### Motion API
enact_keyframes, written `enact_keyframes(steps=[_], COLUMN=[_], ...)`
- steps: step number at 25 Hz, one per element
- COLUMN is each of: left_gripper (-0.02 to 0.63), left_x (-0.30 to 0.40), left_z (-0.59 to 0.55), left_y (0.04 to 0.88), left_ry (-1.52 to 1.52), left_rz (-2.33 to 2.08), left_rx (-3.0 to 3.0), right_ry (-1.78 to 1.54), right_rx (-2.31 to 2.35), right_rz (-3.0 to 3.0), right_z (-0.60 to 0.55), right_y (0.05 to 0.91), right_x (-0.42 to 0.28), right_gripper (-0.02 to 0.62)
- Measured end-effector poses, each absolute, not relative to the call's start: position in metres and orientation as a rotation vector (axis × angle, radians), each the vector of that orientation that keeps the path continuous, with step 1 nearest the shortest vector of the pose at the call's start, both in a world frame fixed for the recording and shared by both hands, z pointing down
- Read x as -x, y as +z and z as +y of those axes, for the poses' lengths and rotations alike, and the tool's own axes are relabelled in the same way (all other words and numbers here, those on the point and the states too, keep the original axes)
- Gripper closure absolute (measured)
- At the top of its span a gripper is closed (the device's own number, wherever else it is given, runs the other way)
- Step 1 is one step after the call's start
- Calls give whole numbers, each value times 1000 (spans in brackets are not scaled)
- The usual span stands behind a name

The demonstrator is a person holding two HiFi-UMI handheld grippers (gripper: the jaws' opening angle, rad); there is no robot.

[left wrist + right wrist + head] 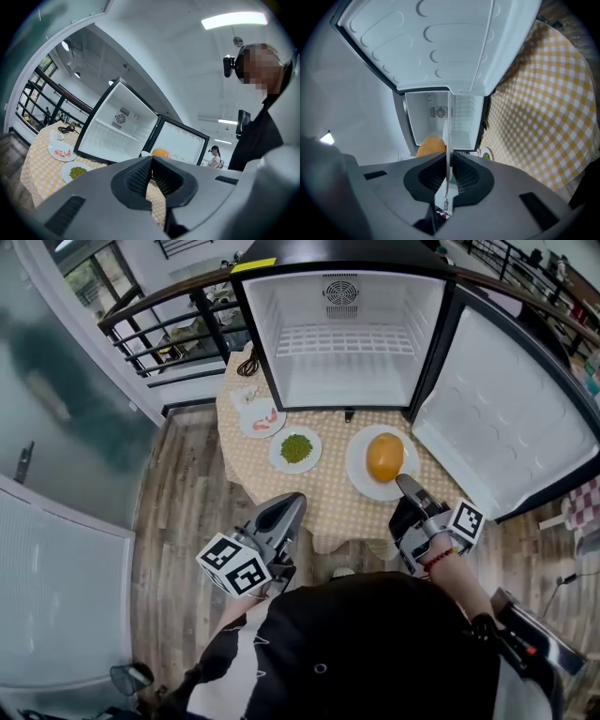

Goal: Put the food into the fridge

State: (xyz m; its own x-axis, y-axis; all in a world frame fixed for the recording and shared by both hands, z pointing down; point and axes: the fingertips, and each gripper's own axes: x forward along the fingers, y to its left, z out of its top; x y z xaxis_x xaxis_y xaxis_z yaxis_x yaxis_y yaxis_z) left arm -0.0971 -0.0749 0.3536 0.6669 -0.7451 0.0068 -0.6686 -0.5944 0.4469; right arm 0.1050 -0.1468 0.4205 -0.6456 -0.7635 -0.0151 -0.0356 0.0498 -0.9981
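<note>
Nearest the person, the left tongs hang over the near edge of the table. Their own view shows the pads pressed together with nothing between them, and they point level toward the fridge.

Just to the right, the right tongs are clamped almost fully closed. They pinch the near rim of the white plate, which shows as a thin white edge between the two pads. These tongs also point level, toward the fridge. Whether the plate rests on the checked cloth or is raised just off it cannot be told.

On that plate sits the orange food, a smooth oval lump. Its long axis runs from the person toward the fridge, roughly in line with the right tongs. It lies a little beyond the pinched rim, near the plate's middle.

To the left, well apart from the left tongs, is a smaller plate bearing green peas. Just beyond it and further left is a plate of pink food.

Farthest off, the fridge stands at the table's far side with its mouth facing the person. A wire shelf crosses its upper part and a round fan grille sits in the back wall. The fridge door is swung wide open to the right, beside the white plate.
</note>
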Motion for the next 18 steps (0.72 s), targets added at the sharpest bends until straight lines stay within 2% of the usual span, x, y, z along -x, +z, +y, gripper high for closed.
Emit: enact_keyframes(steps=[18], left_gripper=[594], left_x=[76], left_z=[-129], left_y=[375], left_ry=[-215], left_rz=[-1121], left_rx=[-2443], right_ry=[-1695], right_rx=[796], right_rz=[1814], right_z=[-196], right_y=[444], right_x=[-102], right_gripper=[563])
